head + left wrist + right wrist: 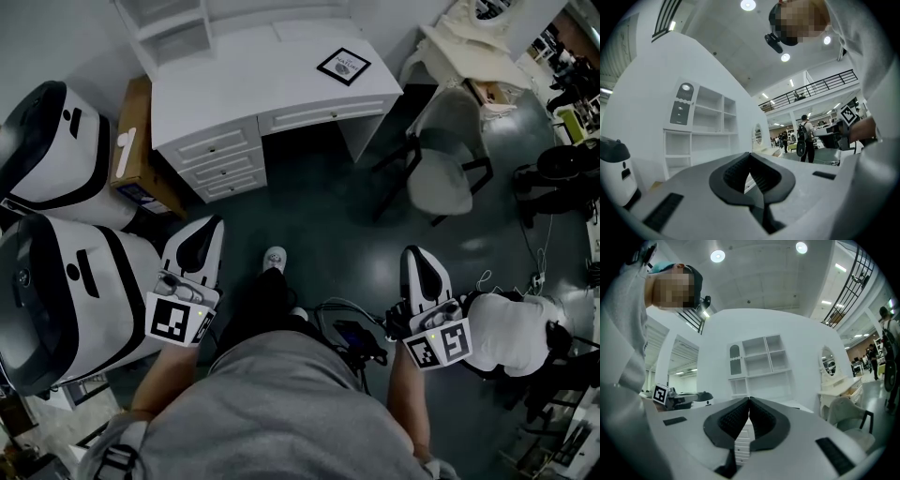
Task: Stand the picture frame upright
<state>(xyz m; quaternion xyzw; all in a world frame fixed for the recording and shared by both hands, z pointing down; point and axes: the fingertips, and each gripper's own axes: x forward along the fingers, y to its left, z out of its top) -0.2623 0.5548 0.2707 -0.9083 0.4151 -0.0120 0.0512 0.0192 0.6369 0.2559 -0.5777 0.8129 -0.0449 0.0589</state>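
1. The picture frame [343, 66] lies flat, face up, on top of a white desk [253, 89], close to the desk's far right corner.
2. The frame has a dark border around a pale print, and nothing touches it.
3. The left gripper [208, 228] is held low beside the person's left leg, over the dark floor [319, 216] and well apart from the frame.
4. Its jaws are pressed together. In the left gripper view the ribbed pads meet at the tip with nothing between them.
5. The right gripper [414, 255] is held at about the same height by the person's right leg, also well apart from the frame.
6. Its jaws are closed too, with the pads touching and nothing held.
7. The desk has a stack of drawers [220, 155] on its left side and a white shelf unit [169, 28] at its back left corner.
8. A grey chair [441, 178] stands just right of the desk.
9. A cardboard box [139, 141] sits against the desk's left side.
10. Two large white-and-black machines [56, 291] stand at the far left, near the left gripper.
11. Another person in a white top [511, 333] is bent low near the right gripper.
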